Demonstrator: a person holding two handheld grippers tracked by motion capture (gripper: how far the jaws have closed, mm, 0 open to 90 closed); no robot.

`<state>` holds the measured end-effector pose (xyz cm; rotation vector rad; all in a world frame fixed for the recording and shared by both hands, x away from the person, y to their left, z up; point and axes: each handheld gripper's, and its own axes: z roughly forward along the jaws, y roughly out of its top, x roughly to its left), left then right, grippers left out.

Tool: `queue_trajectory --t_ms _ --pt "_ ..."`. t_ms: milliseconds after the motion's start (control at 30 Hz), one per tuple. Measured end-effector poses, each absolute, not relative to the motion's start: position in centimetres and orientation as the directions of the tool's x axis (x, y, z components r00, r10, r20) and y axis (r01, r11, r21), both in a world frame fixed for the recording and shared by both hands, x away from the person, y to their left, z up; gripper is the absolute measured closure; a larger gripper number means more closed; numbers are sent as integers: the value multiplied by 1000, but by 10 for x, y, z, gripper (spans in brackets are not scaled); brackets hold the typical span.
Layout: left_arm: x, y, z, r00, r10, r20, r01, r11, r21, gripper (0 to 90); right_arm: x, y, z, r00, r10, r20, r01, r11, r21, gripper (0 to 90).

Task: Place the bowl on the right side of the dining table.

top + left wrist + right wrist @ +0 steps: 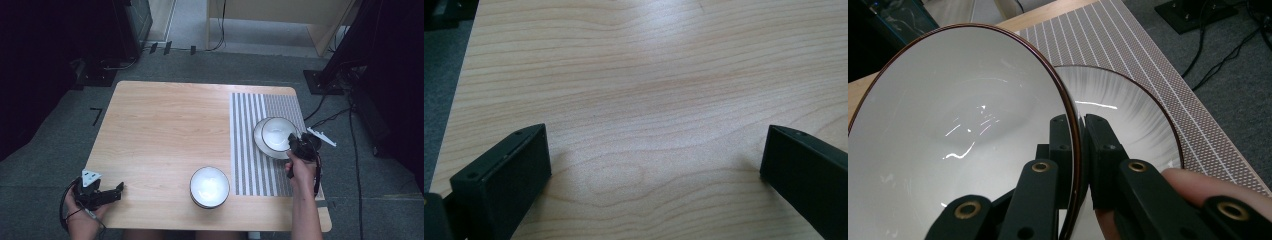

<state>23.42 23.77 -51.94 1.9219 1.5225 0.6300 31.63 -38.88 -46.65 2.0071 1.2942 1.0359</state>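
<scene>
Right gripper view: right gripper (1079, 135) clamped on the rim of a white bowl (958, 135), one jaw inside, one outside; bowl sits in or just above a white plate (1143, 120) on the striped mat (1148, 45), contact not discernible; judged step: placing or lifting this bowl; next move needs a level hold and clear rim. Left gripper (654, 160) open over bare table (634, 65), idle. Count, high view: two bowls, the second bowl (209, 186) near the front edge; one plate; one mat.

Light wooden desk (165, 130) on grey carpet floor (50, 145), pale wooden furniture (280, 20) beyond it, black cables (327, 107) trailing at right, dark equipment (127, 25) at far left
</scene>
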Motion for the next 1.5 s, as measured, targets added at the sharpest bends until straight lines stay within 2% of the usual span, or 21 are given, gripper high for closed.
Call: queue_trajectory --t_ms 500,833,967,1267,1500 --pt "234 237 -519 228 974 -2 689 -160 707 0 328 -397 -486 307 901 307 540 -430 723 843" --pt "234 237 -519 228 974 -2 689 -160 707 0 328 -399 -488 326 876 356 520 -480 706 823" --pt "234 238 -519 228 974 -1 689 -160 707 0 328 -398 -488 319 872 371 512 -488 707 756" --pt "234 238 -519 228 974 -6 688 -157 709 0 329 -399 -492 314 870 381 525 -494 694 714" --pt "233 238 -519 227 974 -8 688 -155 709 0 327 -400 -492 261 870 418 515 -492 703 523"
